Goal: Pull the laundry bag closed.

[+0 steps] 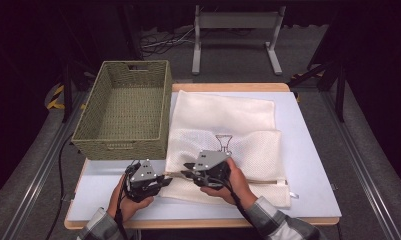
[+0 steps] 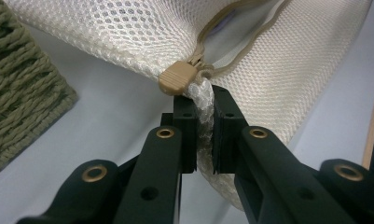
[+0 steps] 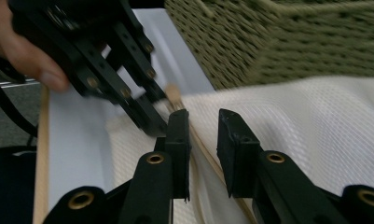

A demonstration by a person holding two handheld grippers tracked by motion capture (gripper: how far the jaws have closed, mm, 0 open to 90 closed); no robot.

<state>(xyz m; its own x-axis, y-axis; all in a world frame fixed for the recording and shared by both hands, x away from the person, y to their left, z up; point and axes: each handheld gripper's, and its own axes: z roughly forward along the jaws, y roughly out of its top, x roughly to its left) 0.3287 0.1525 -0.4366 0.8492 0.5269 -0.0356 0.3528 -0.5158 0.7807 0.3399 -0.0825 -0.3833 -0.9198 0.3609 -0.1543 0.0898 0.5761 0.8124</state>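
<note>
A white mesh laundry bag [image 1: 228, 145] lies flat on the table with its tan zip along the near edge. My left gripper [image 1: 169, 179] is shut on the bag's near-left corner; in the left gripper view the jaws [image 2: 204, 100] pinch a fold of mesh just below the tan zip pull [image 2: 176, 77]. My right gripper [image 1: 185, 170] sits right beside it, pointing left. In the right gripper view its jaws [image 3: 202, 116] stand apart over the zip line, pads not pressing on it, and the zip pull [image 3: 173, 93] lies just ahead.
A woven green basket [image 1: 123, 110] stands at the table's left, touching the bag's left side. The white table top [image 1: 308, 150] is bare to the right of the bag. A grey metal stand [image 1: 235, 35] is on the floor behind the table.
</note>
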